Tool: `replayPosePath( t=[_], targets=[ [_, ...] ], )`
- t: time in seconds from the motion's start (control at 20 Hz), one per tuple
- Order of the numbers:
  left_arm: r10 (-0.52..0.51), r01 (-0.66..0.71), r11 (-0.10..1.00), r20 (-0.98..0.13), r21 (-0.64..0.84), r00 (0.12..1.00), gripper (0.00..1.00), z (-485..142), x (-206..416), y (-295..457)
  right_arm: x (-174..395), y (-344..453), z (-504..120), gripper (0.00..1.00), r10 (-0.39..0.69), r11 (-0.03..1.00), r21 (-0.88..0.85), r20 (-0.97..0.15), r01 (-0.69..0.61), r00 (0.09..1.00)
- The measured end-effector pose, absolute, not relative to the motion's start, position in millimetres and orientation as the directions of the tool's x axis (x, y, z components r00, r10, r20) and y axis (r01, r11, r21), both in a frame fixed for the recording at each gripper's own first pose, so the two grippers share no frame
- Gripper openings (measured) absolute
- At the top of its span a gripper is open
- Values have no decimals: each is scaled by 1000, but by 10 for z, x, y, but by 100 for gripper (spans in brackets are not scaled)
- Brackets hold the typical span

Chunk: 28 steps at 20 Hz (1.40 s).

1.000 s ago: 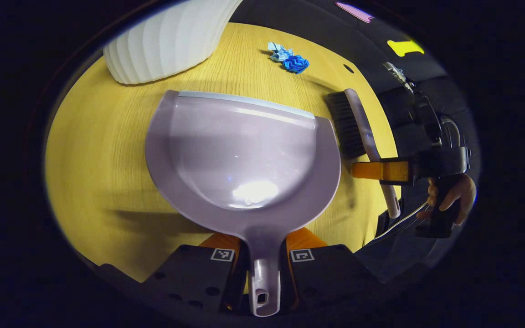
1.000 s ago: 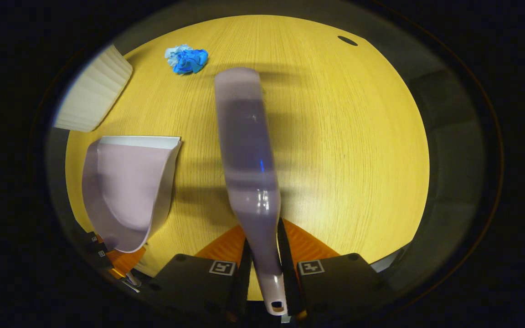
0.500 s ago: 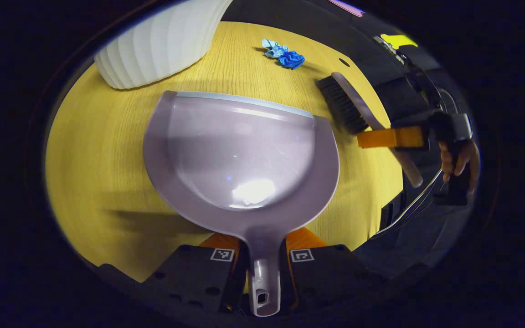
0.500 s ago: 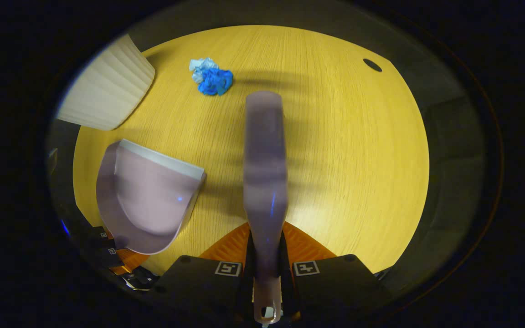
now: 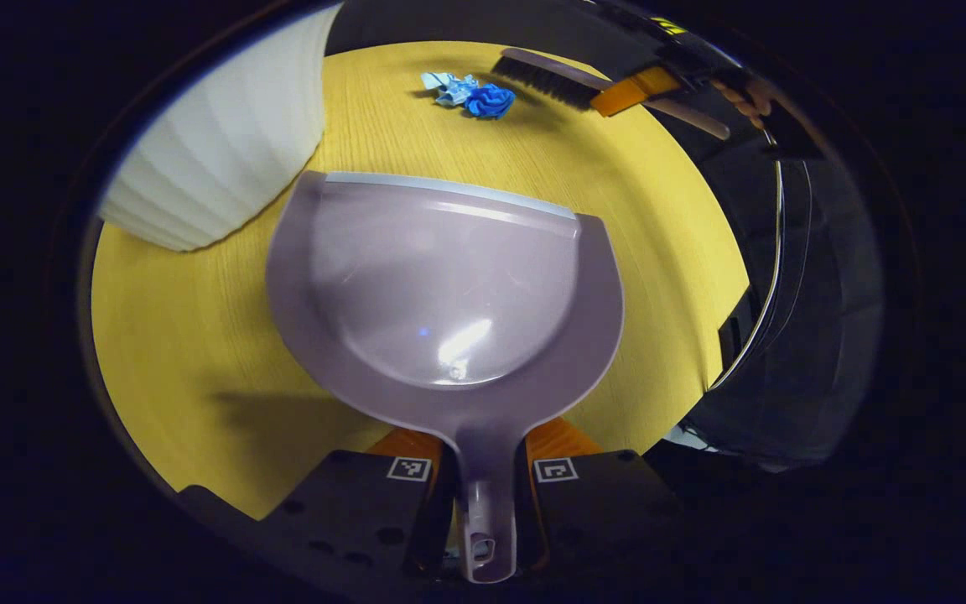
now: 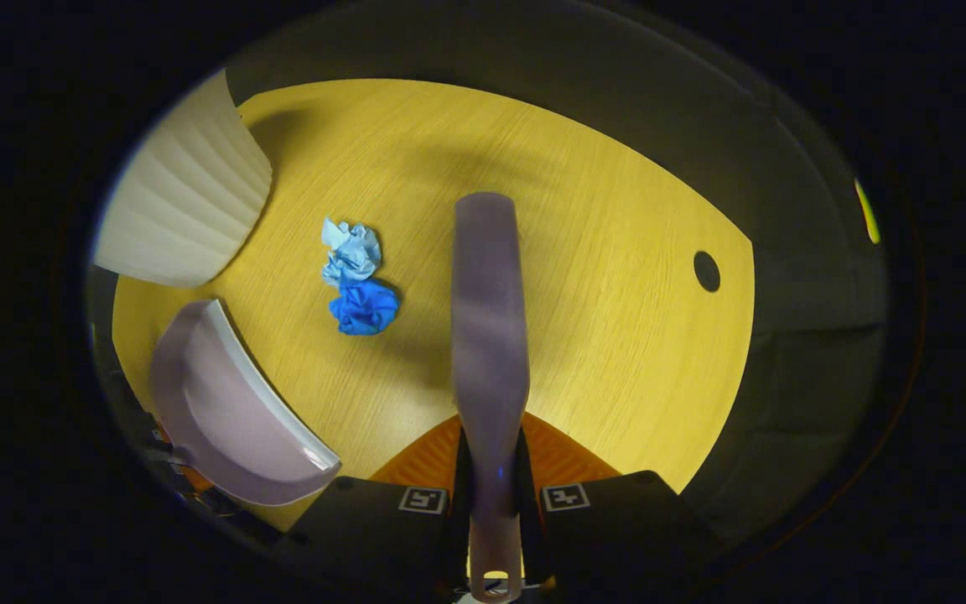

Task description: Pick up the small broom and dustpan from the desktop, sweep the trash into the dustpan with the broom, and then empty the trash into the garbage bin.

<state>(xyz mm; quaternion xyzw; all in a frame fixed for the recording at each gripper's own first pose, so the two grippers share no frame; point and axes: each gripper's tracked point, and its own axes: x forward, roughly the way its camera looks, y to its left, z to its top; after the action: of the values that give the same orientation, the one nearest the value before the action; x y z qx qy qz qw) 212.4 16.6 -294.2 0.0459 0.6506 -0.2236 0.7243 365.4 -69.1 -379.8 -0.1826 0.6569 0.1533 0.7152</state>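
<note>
Lilac dustpan (image 5: 441,285), seemingly unlabelled

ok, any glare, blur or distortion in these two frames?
Left gripper view: a glare spot on the mauve plastic dustpan, whose shadow falls on the yellow wood-grain desktop. Right gripper view: the mauve broom looks slightly soft; fisheye bends the ribbed white bin.
</note>
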Motion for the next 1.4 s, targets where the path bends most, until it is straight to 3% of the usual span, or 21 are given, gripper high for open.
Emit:
replayPosePath(
  t=[0.25, 0.45, 0.8, 1.0, 1.15, 1.4],
  targets=[
    [-273, 423, 869, -962, -257, -22, 29, -2865, 2499, 89, 3950, -471, -3964, 27, 32, 848, -2, -998, -530, 55],
    [-260, 428, 871, -965, -242, -15, 28, -2832, 2772, 170, 3873, -373, -4036, 27, 62, 817, 50, -998, -574, 2],
    [-284, 426, 867, -959, -259, -3, 28, -2902, 2833, 184, 3051, -420, -3996, 27, 31, 554, 174, -981, -814, -189],
    [-284, 432, 866, -959, -251, 15, 28, -2945, 2838, 185, 2937, -551, -3998, 27, 132, 576, 288, -956, -765, -260],
    [-288, 433, 866, -957, -250, 25, 28, -2945, 2845, 185, 3016, -605, -4104, 27, 112, 566, 259, -965, -783, -238],
    [-331, 422, 863, -942, -277, 59, 28, -2883, 2777, 107, 3122, -728, -4010, 28, 141, 663, 217, -976, -716, -165]
  ],
)
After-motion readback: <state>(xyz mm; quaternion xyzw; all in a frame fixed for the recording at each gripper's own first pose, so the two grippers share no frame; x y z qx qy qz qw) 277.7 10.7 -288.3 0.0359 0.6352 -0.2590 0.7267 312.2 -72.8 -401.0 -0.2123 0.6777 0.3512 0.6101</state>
